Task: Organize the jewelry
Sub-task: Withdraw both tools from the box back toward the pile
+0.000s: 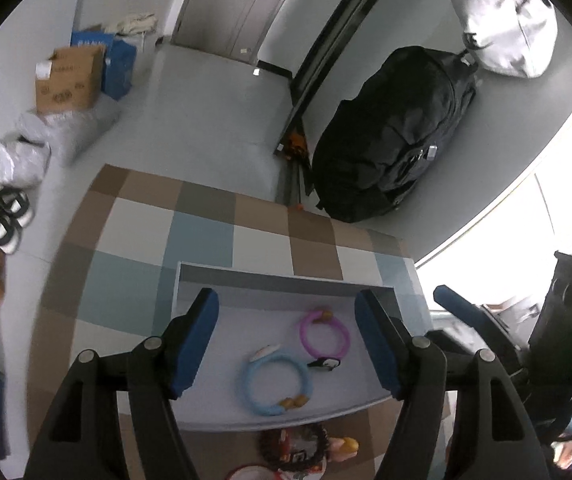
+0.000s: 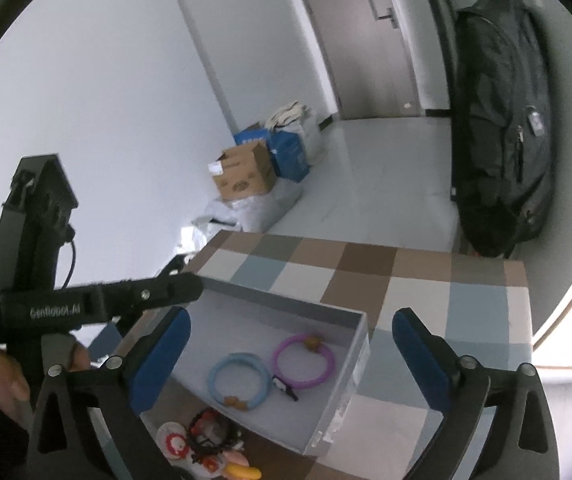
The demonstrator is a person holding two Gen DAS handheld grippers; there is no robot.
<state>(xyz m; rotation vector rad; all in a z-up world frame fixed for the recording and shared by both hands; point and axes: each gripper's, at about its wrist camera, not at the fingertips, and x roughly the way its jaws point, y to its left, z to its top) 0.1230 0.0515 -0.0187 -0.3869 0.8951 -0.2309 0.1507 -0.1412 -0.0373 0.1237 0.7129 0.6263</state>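
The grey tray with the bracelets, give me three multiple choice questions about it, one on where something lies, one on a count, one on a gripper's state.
1. Where does the dark beaded bracelet lie?
A. inside the grey tray
B. on the checked cloth just outside the tray's near edge
C. on the floor

2. How many ring bracelets lie inside the tray?
A. two
B. four
C. none

3. How does the right gripper stand?
A. shut on the pink bracelet
B. shut on nothing
C. open, holding nothing

Answers: 1 B, the dark beaded bracelet sits on the checked cloth below the rim of the grey tray. 2 A, only the blue bracelet and the pink bracelet lie in it. 3 C, the right gripper has wide jaws with nothing between the pads.
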